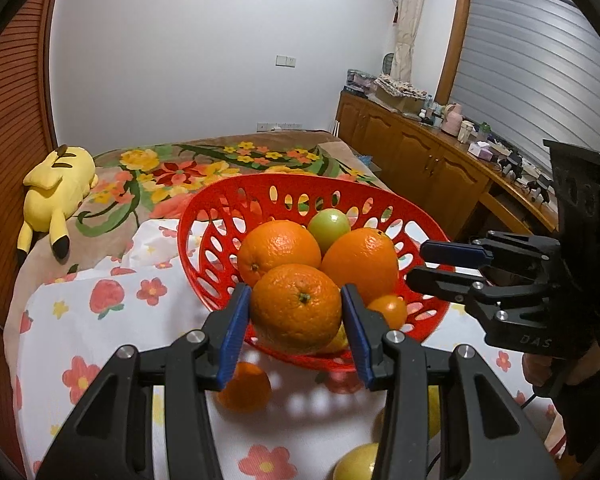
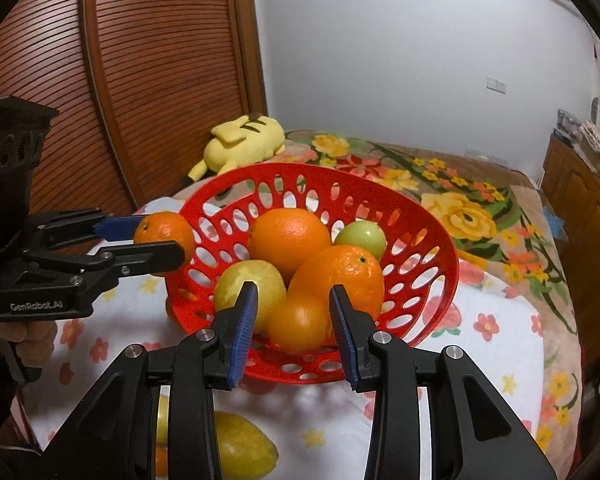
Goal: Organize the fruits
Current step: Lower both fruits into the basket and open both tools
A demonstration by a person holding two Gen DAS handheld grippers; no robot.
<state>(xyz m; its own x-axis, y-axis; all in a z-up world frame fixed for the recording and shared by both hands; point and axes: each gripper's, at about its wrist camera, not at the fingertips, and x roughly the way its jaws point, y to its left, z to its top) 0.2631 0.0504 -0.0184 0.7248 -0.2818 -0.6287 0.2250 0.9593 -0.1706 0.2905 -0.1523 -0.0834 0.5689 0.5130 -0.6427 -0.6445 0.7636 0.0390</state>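
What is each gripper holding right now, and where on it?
The left gripper holds an orange, with its pads pressed on opposite sides across the middle. The right gripper holds nothing; the left wrist view shows nothing between its fingers.

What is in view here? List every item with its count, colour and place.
Red perforated plastic basket: one, red, on the white flowered cloth.
Large oranges: two, orange, in the basket.
Small orange fruit: one, orange, basket front.
Round green fruit: one, green, basket back.
Yellow-green fruit: one, in the basket, left side.
Loose yellow fruits: two, yellow, on the cloth before the basket.
Loose orange: one, orange, on the cloth beside them.
Yellow plush toy: one, on the floral blanket.
Wooden cabinet: one, brown, cluttered top, along the window wall.
Left claw: black and blue, shut on a held orange at the basket's rim.
Right claw: black and blue, shut, empty.
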